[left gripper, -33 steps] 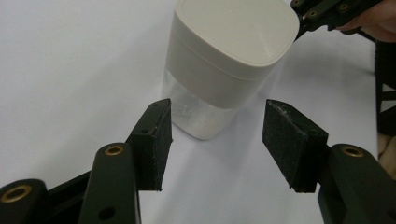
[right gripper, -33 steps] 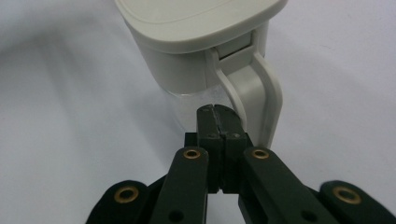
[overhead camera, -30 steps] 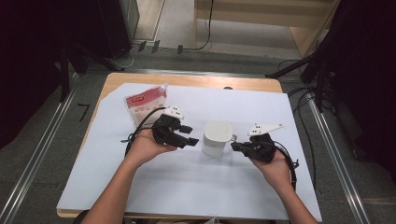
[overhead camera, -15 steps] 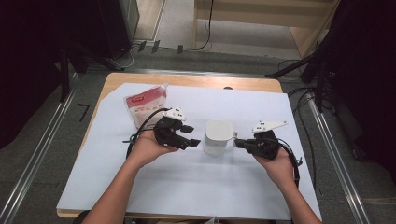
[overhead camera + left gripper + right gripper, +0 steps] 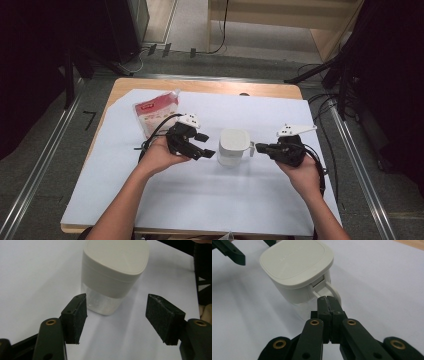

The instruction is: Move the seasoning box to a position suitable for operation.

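A white container (image 5: pixel 233 146) with a rounded square lid and a clear lower body stands mid-table on the white sheet. My left gripper (image 5: pixel 209 146) hovers just left of it. In the left gripper view that gripper (image 5: pixel 116 320) is open, its pads wide apart and short of the container (image 5: pixel 112 270). From the right comes my right gripper (image 5: pixel 257 148). In the right gripper view it (image 5: pixel 327 300) is shut, its tips against the looped tab (image 5: pixel 332 291) on the container (image 5: pixel 297 267). Nothing shows between its jaws.
A red and white pouch (image 5: pixel 152 112) lies at the back left of the white sheet (image 5: pixel 225 200). The wooden table edge (image 5: pixel 200 86) runs along the back. The left gripper's jaw (image 5: pixel 232 252) shows at the top left of the right gripper view.
The right gripper has drifted slightly right and a little farther back. The left gripper and the container have hardly moved.
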Demonstrator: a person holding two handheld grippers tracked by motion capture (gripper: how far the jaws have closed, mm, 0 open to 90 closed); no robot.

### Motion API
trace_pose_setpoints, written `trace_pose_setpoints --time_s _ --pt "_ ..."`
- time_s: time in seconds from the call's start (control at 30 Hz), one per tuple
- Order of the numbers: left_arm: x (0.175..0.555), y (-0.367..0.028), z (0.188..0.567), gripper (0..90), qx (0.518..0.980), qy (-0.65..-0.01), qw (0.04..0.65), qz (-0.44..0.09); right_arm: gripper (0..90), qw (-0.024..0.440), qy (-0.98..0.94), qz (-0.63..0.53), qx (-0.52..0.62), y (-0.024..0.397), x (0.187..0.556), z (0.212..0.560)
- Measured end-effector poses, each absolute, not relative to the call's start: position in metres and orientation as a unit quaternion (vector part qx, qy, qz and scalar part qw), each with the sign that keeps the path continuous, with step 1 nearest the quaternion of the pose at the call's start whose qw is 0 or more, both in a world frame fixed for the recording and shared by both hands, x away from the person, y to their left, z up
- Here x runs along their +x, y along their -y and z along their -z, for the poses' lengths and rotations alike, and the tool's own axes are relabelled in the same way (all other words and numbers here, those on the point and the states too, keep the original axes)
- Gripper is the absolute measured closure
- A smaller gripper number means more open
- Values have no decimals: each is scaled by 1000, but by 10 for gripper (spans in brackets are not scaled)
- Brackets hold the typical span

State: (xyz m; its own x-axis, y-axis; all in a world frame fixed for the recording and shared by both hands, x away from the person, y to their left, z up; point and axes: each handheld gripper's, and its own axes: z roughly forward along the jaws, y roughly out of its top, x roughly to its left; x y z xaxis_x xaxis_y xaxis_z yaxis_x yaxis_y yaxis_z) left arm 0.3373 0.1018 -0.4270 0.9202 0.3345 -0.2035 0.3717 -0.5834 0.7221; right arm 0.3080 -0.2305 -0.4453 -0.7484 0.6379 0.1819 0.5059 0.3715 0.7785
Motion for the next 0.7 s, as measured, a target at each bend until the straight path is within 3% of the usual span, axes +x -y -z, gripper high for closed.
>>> trace_pose_setpoints --time_s 0.1,0.3,0.5,0.7 --pt "342 -100 428 265 894 -185 407 38 900 73 -822 -442 350 232 310 444" --pt "351 -97 429 247 896 -177 403 64 899 73 -826 -437 348 232 314 443" --pt "357 -87 429 181 910 -157 383 41 900 63 -827 -435 350 233 320 442" --pt "365 -84 430 183 905 -153 394 54 900 60 -832 -429 346 231 324 446"
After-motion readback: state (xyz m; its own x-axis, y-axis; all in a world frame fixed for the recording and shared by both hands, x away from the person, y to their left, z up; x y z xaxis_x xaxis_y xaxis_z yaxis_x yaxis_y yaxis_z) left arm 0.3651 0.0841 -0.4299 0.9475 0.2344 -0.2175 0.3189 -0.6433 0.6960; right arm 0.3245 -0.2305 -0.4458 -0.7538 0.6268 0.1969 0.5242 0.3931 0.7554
